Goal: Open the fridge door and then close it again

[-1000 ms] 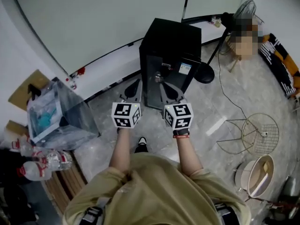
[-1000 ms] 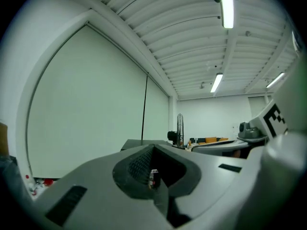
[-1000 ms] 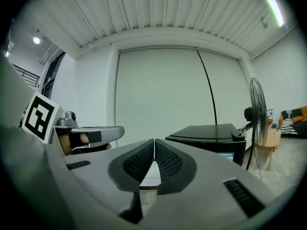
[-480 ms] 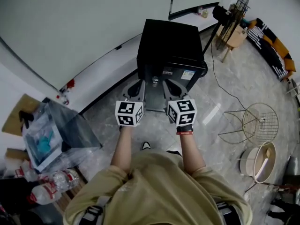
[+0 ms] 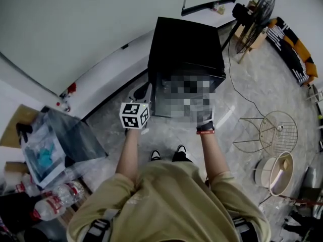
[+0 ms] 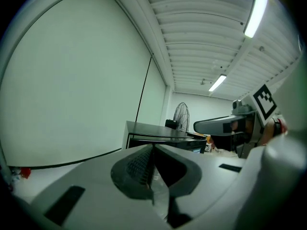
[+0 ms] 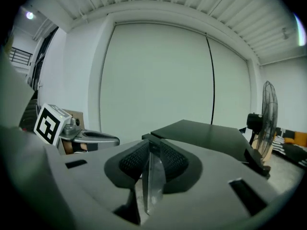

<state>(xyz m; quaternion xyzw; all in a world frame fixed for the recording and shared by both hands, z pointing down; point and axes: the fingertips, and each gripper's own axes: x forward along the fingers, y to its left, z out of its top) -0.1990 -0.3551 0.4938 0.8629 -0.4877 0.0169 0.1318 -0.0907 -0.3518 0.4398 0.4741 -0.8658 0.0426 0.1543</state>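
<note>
In the head view we stand on the pale floor with both arms stretched straight forward toward the black fridge (image 5: 186,44), which sits at the floor's far edge against the white wall. The left gripper (image 5: 143,92) is held just off the fridge's front left corner, forearm straight, its marker cube (image 5: 135,115) turned up toward us. The right hand (image 5: 205,120) reaches to the fridge's front. What it carries is blurred over, and so is the door, so from here we cannot tell whether the door is ajar. A fan (image 5: 255,6) stands beyond the fridge on the right.

In the left gripper view the fingers (image 6: 136,166) are clenched, tips meeting, with nothing between them. They point roughly level, and the fridge's dark top lies ahead and a little to the right.

In the right gripper view the right gripper (image 7: 149,145) tilts slightly downward toward the fridge's top. Its fingers (image 7: 134,162) have just been opening: a narrow gap shows, and nothing sits in it. The left gripper shows alongside at the left edge.
</note>
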